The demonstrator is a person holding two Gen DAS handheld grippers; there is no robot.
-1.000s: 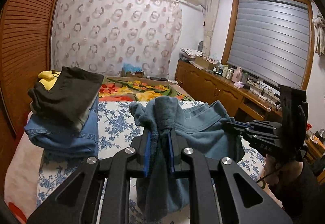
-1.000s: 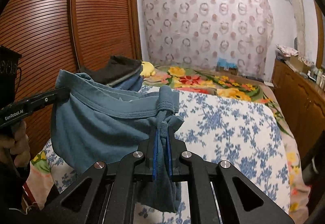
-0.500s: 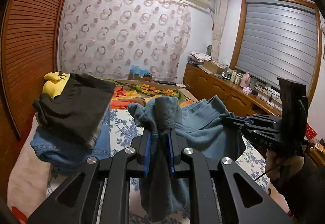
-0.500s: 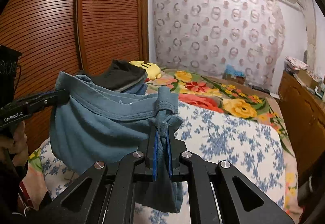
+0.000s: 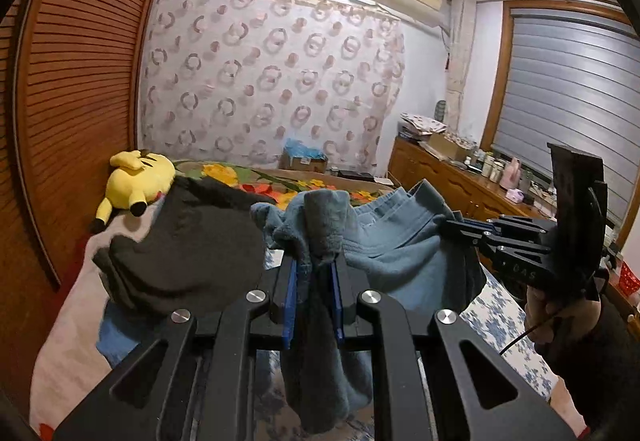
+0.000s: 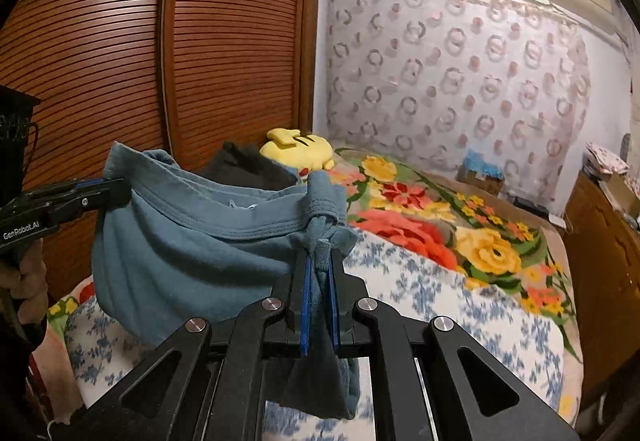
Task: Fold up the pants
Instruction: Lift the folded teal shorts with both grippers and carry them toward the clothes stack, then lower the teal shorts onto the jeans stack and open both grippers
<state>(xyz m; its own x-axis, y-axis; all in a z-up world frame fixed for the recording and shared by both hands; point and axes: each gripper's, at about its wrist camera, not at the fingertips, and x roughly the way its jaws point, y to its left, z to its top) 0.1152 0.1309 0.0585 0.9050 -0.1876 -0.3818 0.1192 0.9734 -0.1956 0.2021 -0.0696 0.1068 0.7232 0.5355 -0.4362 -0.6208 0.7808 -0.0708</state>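
Observation:
Blue sweatpants point(image 5: 392, 241) point(image 6: 192, 241) hang in the air above the bed, stretched by the waistband between both grippers. My left gripper point(image 5: 314, 269) is shut on one bunched end of the waistband; it also shows at the left of the right wrist view point(image 6: 116, 193). My right gripper point(image 6: 320, 261) is shut on the other end; it shows at the right of the left wrist view point(image 5: 448, 227). Cloth droops below each gripper. The legs are hidden below the frames.
A pile of folded clothes, dark garment point(image 5: 184, 249) on top, lies at the bed's left by a yellow plush toy point(image 5: 136, 181). The bed point(image 6: 460, 301) has a blue-flowered sheet and a bright floral blanket. A slatted wardrobe point(image 6: 120, 61) stands left, a wooden sideboard point(image 5: 452, 177) right.
Both grippers have risen with the pants held between them, and the views tilt up toward the far wall. The grip on the waistband is unchanged.

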